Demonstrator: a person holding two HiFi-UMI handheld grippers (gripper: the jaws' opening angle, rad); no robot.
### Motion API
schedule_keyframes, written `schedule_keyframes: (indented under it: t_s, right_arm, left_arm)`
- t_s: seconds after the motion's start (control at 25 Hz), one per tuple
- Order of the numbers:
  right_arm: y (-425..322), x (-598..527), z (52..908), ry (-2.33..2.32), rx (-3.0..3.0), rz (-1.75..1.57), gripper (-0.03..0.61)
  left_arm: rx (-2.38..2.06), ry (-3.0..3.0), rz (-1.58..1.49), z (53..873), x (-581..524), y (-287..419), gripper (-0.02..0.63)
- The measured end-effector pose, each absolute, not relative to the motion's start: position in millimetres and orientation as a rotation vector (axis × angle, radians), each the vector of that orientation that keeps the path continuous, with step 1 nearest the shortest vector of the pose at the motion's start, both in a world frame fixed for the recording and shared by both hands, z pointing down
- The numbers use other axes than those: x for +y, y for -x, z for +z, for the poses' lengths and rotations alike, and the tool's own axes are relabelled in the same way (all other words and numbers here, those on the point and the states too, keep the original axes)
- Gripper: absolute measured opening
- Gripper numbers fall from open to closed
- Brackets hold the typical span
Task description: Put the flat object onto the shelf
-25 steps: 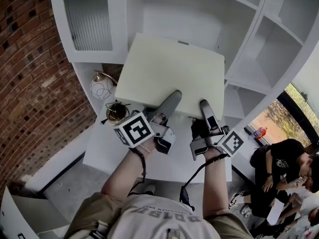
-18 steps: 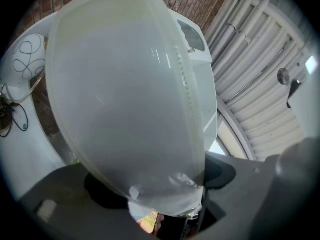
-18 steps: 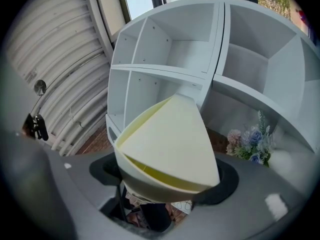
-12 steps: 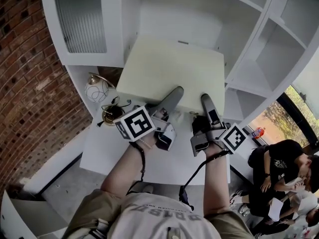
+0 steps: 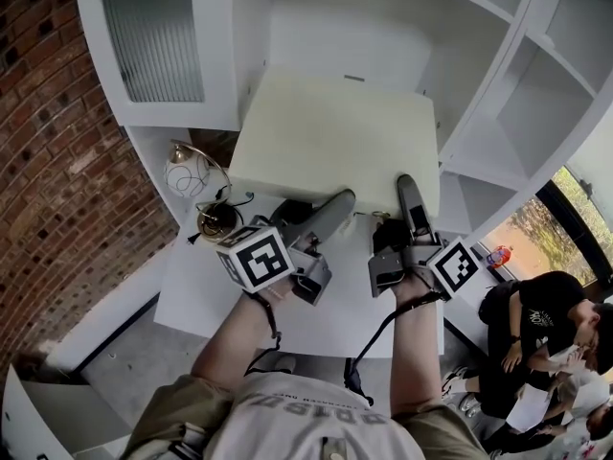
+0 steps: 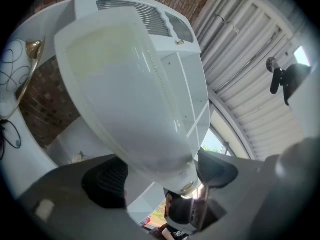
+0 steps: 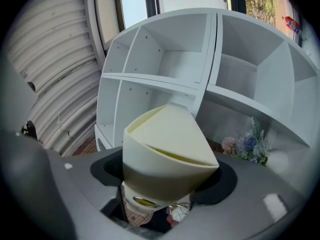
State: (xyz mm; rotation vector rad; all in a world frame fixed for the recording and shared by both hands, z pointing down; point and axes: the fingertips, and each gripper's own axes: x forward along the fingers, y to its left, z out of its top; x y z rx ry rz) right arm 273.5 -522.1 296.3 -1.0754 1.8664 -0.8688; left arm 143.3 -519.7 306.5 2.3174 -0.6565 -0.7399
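Left gripper [image 5: 316, 209]: jaws opening around flat cream box [image 5: 335, 137], apparently releasing.
Right gripper [image 5: 407, 199]: clamped on box's near edge, steadying it.
Shelf [image 5: 335, 36]: seemingly bearing box's far end.

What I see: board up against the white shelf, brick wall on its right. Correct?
No. The brick wall is on the left of the board, as the head view shows; the board is up against the white shelf.

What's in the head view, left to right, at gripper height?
Brick wall → gold ornament → left gripper, fingers opening, board between them → right gripper, fingers closing, board between them → bottle → seated person.
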Motion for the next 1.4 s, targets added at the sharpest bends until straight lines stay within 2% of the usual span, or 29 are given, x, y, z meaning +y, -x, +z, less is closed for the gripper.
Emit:
schedule_keyframes:
  t_s: [0.48,0.72,1.4]
  right_arm:
    - [-277.5,-529.3,287.7,1.047,1.873,-0.83,0.4]
    - [-274.2,-520.4,279.8,0.996,1.914,-0.782,0.448]
    - [-242.9,-519.0,283.6,0.922,2.01,-0.783,0.448]
  left_arm:
    - [-0.721,-2.327,-0.713,314.6,-523.4,-141.2,0.451]
    - [-0.714,-2.332,-0.727,307.6,-525.4,-142.1,0.451]
    - [-0.72,-2.359,-0.739,287.6,-550.4,-138.0,0.451]
